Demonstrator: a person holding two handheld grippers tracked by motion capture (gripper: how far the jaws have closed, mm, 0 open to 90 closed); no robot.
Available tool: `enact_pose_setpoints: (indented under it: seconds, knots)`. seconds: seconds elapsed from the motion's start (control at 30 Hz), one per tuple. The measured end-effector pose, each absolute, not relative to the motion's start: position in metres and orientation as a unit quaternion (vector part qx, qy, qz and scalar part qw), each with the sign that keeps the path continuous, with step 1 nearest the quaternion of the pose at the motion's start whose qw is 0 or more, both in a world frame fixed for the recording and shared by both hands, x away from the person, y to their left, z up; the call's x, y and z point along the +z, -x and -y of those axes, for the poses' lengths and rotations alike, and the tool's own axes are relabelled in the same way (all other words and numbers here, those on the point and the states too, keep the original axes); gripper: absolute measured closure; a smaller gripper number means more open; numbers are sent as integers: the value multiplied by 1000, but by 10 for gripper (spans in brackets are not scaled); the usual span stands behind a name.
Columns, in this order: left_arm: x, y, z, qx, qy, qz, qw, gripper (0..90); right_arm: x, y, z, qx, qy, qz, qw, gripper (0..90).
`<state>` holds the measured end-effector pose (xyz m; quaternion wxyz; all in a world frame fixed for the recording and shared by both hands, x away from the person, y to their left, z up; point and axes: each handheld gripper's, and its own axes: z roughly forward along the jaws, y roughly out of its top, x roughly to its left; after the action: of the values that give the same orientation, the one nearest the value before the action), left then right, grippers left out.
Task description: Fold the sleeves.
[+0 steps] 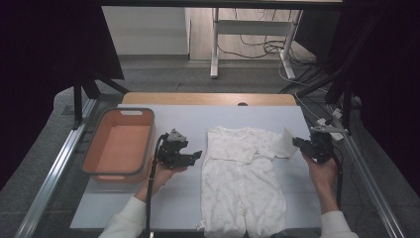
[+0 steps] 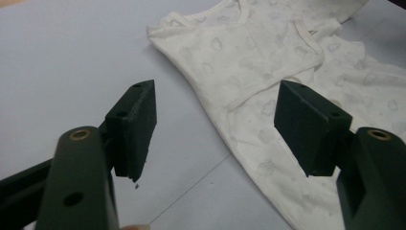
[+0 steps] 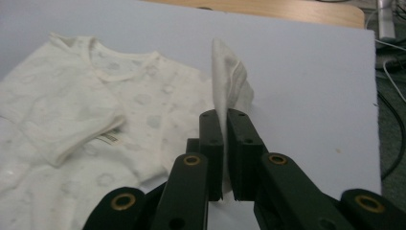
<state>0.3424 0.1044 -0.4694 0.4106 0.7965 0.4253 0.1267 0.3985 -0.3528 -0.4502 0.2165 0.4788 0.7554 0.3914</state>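
- Baby suit (image 1: pixel 242 178): flat on the white bench (image 1: pixel 163 198), legs nearest the person.
- Left tool (image 1: pixel 190 157): jaws spread, empty, beside the suit.
- Right tool (image 1: pixel 299 144): clamped on the sleeve (image 3: pixel 230 81), lifted upright.
- Orange basket (image 1: pixel 119 144): far left.

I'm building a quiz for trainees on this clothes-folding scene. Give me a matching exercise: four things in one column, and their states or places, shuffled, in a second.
Things:
1. left gripper
2. right gripper
3. white patterned baby romper
4. orange plastic basket

States:
A. spread flat on the table
B. jaws wide apart, holding nothing
C. empty, at the table's left
D. clamped on a lifted sleeve

Pairs: 1-B, 2-D, 3-A, 4-C
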Motion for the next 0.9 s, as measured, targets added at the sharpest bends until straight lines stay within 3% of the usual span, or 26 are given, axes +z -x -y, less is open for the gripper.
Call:
enact_pose_setpoints:
  seconds: [0.9]
  knots:
    - [-466,-342,-109,130,-793,-427,414,319,-442,-391,299,412,-414,-788,194,850]
